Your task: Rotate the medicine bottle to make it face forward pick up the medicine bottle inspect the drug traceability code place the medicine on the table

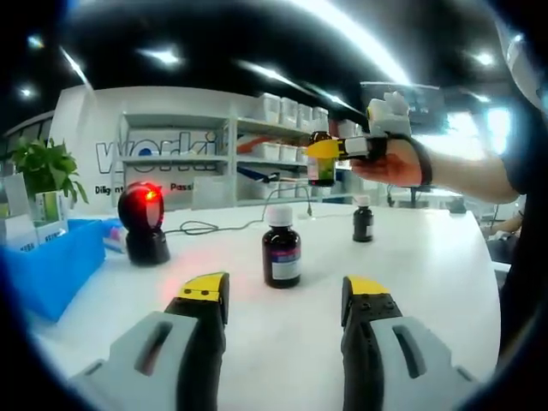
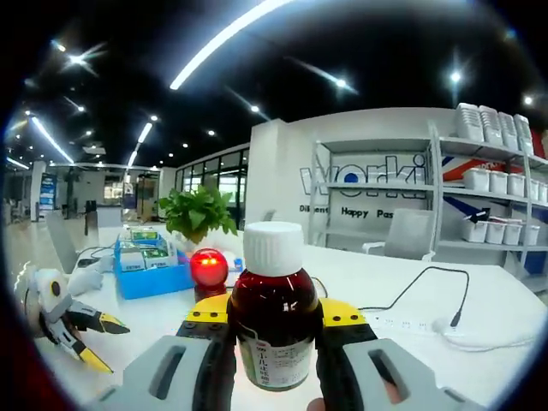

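Standing upright, cap up, medicine bottle (image 2: 274,317) clamped in right gripper (image 2: 274,330); left gripper (image 1: 284,301) wide open, empty, near table (image 1: 411,274).

I see a white table (image 1: 428,257) carrying everything. Near its middle a dark medicine bottle (image 1: 282,248) with a white cap stands upright; a smaller dark bottle (image 1: 363,221) stands farther off to the right, well apart. To the left a black scanner (image 1: 145,224) with a glowing red head sits on the tabletop, its black cable (image 1: 205,227) trailing behind. A blue bin (image 1: 51,265) rests at the far left edge.
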The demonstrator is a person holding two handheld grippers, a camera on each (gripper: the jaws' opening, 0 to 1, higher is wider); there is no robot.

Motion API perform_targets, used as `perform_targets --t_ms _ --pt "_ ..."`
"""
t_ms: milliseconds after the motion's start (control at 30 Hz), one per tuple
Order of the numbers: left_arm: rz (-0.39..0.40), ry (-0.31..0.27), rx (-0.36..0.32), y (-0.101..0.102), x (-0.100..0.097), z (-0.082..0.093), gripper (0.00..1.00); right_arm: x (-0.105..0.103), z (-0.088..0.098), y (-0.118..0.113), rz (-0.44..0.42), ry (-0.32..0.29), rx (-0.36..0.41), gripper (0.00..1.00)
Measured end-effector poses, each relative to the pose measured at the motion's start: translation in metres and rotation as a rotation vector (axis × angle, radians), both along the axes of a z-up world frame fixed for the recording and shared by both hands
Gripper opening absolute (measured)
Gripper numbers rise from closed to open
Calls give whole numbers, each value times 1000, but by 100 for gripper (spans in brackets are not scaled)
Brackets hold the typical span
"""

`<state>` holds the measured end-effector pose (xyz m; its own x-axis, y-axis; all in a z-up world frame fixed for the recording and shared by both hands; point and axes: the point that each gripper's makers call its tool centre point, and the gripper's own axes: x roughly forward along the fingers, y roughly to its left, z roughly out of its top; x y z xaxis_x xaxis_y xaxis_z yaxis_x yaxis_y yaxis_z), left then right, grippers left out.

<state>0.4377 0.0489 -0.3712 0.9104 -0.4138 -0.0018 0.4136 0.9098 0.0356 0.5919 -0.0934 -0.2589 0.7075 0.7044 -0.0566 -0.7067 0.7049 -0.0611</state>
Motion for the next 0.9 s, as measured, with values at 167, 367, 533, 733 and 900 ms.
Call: perform_targets --t_ms 167,367,533,733,900 --pt "1 0 6 0 0 -1 46 -2 -13 -1 1 12 -3 31" --pt "3 2 5 0 0 -1 46 -12 -31 2 8 28 -10 31" --pt "-4 5 9 -2 0 -2 46 -13 -45 -1 -1 58 5 31" --pt "-6 8 7 -3 0 -2 45 -15 -60 -3 -10 81 16 31" --pt "-5 8 10 -3 0 -3 45 -17 -73 -3 -19 91 14 31"
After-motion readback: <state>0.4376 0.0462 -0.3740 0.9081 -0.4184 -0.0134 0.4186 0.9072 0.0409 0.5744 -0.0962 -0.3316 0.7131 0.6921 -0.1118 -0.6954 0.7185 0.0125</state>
